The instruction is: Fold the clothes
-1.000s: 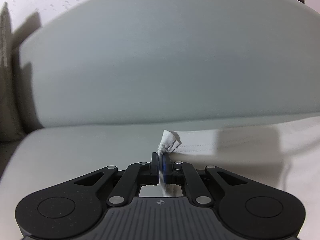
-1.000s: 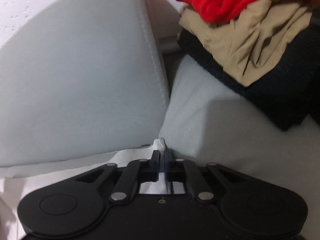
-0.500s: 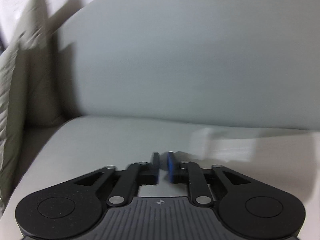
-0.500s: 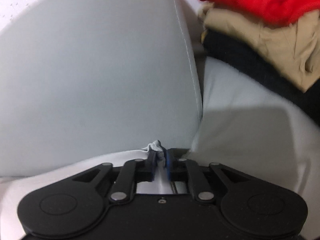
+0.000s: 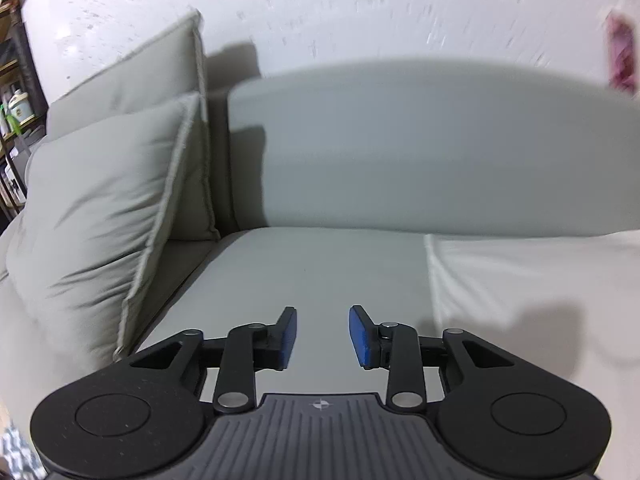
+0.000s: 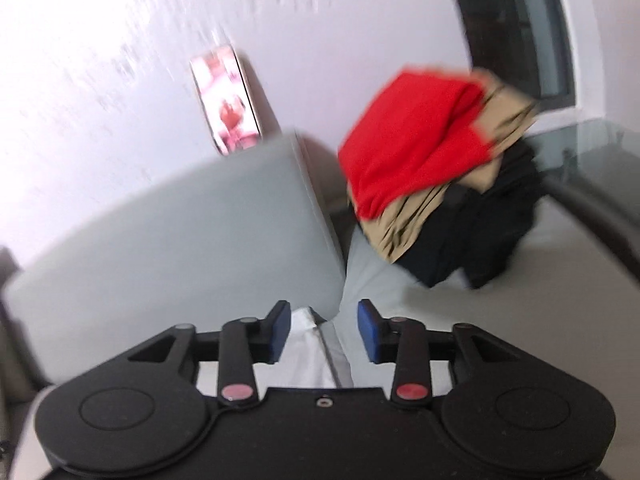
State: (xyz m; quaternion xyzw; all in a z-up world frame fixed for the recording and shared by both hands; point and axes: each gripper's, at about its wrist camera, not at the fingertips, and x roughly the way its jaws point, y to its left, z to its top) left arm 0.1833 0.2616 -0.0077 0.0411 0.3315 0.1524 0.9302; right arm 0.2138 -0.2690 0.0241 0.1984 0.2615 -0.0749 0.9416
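A white garment (image 5: 532, 276) lies flat on the grey sofa seat (image 5: 320, 264), to the right of my left gripper (image 5: 322, 334), which is open and empty above the bare seat. In the right wrist view a corner of the white garment (image 6: 306, 344) lies just below and between the jaws of my right gripper (image 6: 323, 330), which is open and holds nothing. A pile of clothes, red (image 6: 412, 140) on tan (image 6: 412, 216) on black (image 6: 480, 236), sits on the sofa at the right.
Two grey cushions (image 5: 104, 208) lean at the sofa's left end. The sofa backrest (image 5: 420, 148) runs behind the seat. A pink-patterned box (image 6: 226, 100) stands against the white wall. A dark window frame (image 6: 520, 28) is at the far right.
Both grippers opened and let go of the white garment's corners, then pulled back and tilted up. The garment now lies flat on the seat.
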